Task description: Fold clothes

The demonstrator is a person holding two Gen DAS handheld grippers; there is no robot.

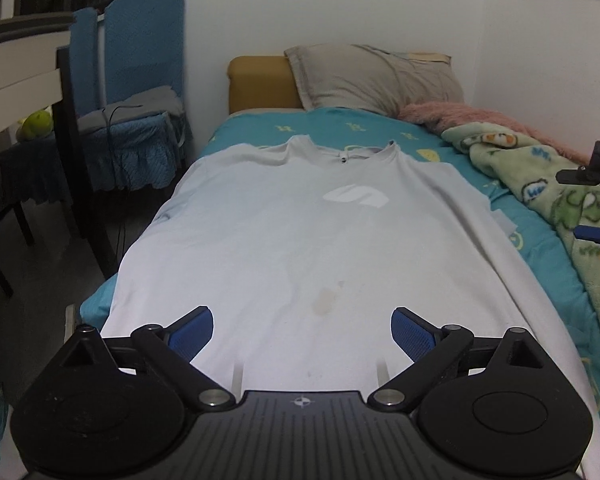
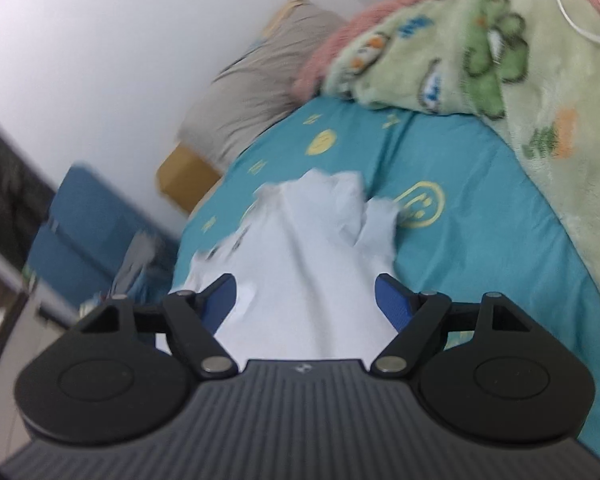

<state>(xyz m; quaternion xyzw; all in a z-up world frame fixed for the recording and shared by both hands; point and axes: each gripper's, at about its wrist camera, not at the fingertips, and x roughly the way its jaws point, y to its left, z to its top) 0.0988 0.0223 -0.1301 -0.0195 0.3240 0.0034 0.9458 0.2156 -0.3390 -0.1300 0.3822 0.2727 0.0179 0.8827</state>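
T-shirt (image 1: 300, 240) lies flat on bed (image 1: 540, 240), white wordless logo (image 1: 355, 199) showing.

White T-shirt (image 1: 300, 248) w/ pale chest logo lies flat, front up, collar twd pillow, on teal bed sheet (image 1: 440, 152); faint stain nr hem.

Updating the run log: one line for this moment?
shirt: flat on bed | left tool: open, empty | right tool: open over sleeve

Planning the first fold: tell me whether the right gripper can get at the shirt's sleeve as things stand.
Probably yes. The right gripper has its jaws open over the white shirt, with nothing between them and the sleeve; the green blanket lies off to the side.
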